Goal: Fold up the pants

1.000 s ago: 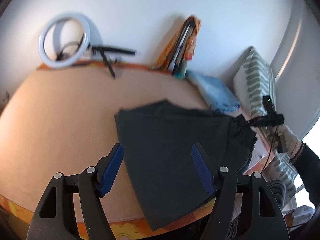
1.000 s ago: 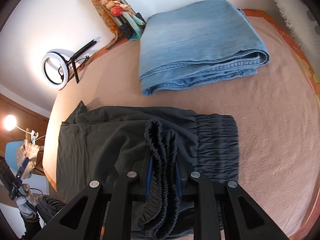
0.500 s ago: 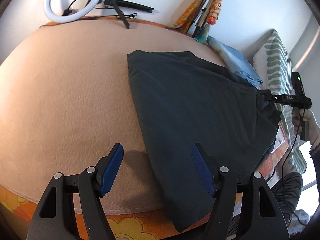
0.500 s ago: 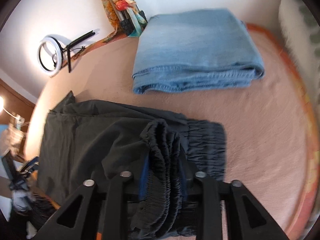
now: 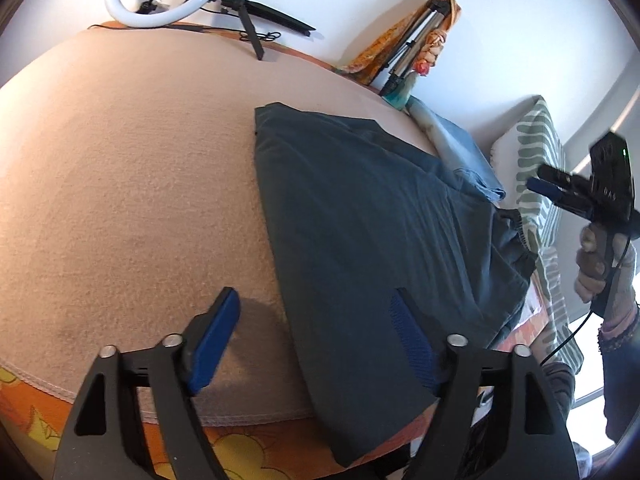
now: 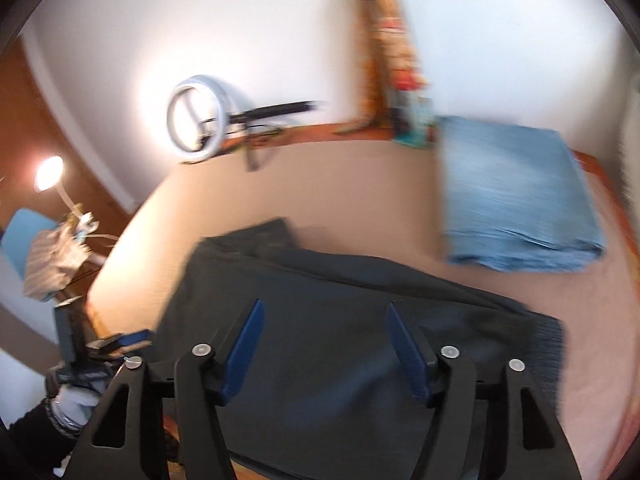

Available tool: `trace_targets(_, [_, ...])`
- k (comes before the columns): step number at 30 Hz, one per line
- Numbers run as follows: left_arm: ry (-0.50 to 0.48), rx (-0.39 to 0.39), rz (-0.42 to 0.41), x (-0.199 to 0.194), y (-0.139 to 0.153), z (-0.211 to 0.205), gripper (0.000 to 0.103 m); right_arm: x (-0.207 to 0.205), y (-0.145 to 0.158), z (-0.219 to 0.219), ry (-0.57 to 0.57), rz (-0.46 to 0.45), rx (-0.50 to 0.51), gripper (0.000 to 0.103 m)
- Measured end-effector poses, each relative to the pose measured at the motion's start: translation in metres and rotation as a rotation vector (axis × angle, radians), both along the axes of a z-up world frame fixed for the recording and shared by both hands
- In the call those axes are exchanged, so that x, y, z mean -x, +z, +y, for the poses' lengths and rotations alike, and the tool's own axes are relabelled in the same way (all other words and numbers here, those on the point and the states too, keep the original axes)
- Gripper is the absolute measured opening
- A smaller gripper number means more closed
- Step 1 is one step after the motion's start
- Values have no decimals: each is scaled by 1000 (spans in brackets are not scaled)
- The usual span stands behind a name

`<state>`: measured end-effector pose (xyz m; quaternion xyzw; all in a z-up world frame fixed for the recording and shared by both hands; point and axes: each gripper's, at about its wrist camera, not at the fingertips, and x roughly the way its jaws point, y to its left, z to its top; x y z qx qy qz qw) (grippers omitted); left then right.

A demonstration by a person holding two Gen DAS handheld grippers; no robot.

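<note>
pants: dark, lying flat on bed
left claw: wide, just opened further, empty
right claw: wide, just opened, empty

Right wrist view is all motion blur, so the dark pants waistband looks smeared, and their near hem is probably cut off by the frame's bottom edge.

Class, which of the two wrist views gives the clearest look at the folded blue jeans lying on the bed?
The right wrist view: the folded blue jeans show whole, top and folded edge, though blurred. The left wrist view shows only a narrow strip of them behind the dark pants.
</note>
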<state>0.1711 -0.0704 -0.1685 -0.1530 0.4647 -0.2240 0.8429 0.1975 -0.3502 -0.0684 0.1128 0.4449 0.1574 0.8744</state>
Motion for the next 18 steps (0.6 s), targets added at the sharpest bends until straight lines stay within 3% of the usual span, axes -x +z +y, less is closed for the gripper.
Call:
trace_targets(9, [7,16,-14,3,-2,1,84,-41,-25,142,210,79,-20,72])
trace_targets(14, [-2,58,-3,2,-2,6,84,-71,-43,194,241,153,-2,71])
trace_targets(18, [-13,15,-29,7,-1,-1,78,-91,-60,223,243,227,45,70])
